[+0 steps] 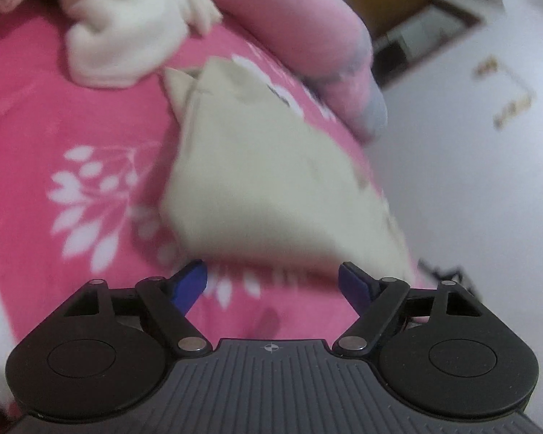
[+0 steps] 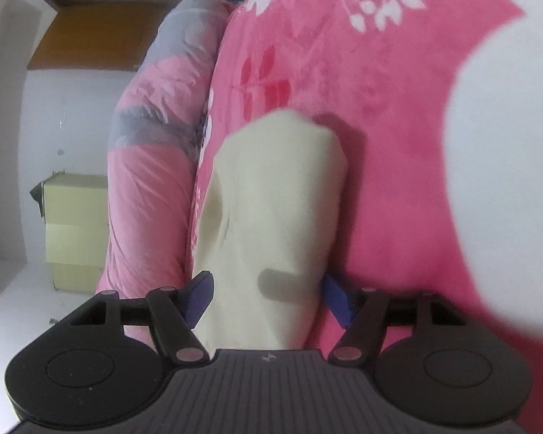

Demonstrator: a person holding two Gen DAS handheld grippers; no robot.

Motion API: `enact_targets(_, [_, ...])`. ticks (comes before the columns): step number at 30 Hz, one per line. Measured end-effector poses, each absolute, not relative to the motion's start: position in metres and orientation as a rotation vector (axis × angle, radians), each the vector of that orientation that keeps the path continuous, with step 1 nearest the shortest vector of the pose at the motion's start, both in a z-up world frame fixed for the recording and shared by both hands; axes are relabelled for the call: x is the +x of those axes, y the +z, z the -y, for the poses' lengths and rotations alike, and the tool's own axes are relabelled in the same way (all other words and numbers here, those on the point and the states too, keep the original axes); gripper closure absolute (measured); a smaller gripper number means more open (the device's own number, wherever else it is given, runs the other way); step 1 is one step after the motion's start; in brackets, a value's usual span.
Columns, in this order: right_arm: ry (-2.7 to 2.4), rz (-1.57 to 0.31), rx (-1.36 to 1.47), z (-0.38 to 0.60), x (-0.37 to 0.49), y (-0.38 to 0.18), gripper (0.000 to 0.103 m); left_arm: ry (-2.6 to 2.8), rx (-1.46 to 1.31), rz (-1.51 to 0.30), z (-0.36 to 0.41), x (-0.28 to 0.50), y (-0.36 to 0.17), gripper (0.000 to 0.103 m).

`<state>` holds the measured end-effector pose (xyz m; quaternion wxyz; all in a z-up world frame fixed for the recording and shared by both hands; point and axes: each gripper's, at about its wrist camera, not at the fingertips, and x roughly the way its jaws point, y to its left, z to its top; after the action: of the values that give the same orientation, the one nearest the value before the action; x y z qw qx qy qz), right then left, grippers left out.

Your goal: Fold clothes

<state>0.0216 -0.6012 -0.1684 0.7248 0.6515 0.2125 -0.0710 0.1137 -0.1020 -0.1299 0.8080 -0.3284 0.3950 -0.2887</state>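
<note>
Beige garment (image 1: 257, 177) lies folded on the pink floral bedspread (image 1: 54, 126), directly ahead of the left gripper (image 1: 273, 284); in the right wrist view the same cloth (image 2: 271, 209) runs forward from between the right gripper (image 2: 269, 296) jaws.

Step in hand, as judged: release after a fold. Both grippers stand with jaws apart. The left holds nothing; its blue pads (image 1: 190, 285) flank bare bedspread just short of the cloth edge. The right jaws straddle the cloth without visibly pressing it.

Next move calls for clearing the right jaws without dragging the fold, then taking another piece; a white garment (image 1: 126, 32) lies crumpled well beyond the left gripper.

Both grippers point forward and slightly down toward the bed. A rolled pink quilt (image 2: 148, 181) lies left of the right gripper.
</note>
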Motion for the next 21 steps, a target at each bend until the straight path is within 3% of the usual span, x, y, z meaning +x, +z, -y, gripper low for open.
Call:
enact_targets(6, [-0.171, -0.408, 1.458, 0.616, 0.041, -0.181, 0.034, -0.528, -0.849, -0.778, 0.097, 0.129, -0.137, 0.025])
enact_targets(8, [-0.180, -0.403, 1.456, 0.619, 0.049, -0.182, 0.034, -0.451, -0.880, -0.747, 0.097, 0.133, -0.138, 0.037])
enact_targets(10, [-0.195, -0.403, 1.439, 0.620, 0.055, -0.181, 0.039, -0.362, -0.912, -0.748, 0.097, 0.139, -0.140, 0.075])
enact_targets(13, [-0.223, -0.416, 1.402, 0.619, 0.060, -0.179, 0.075, -0.295, -0.978, -0.778, 0.093, 0.149, -0.142, 0.086])
enact_targets(18, [-0.244, -0.406, 1.307, 0.605, 0.051, -0.157, 0.081, -0.300, -1.003, -0.734, 0.078, 0.149, -0.122, 0.099])
enact_targets(21, [-0.222, -0.384, 1.280, 0.590, 0.041, -0.138, 0.082, -0.313, -1.025, -0.731, 0.068, 0.148, -0.114, 0.100])
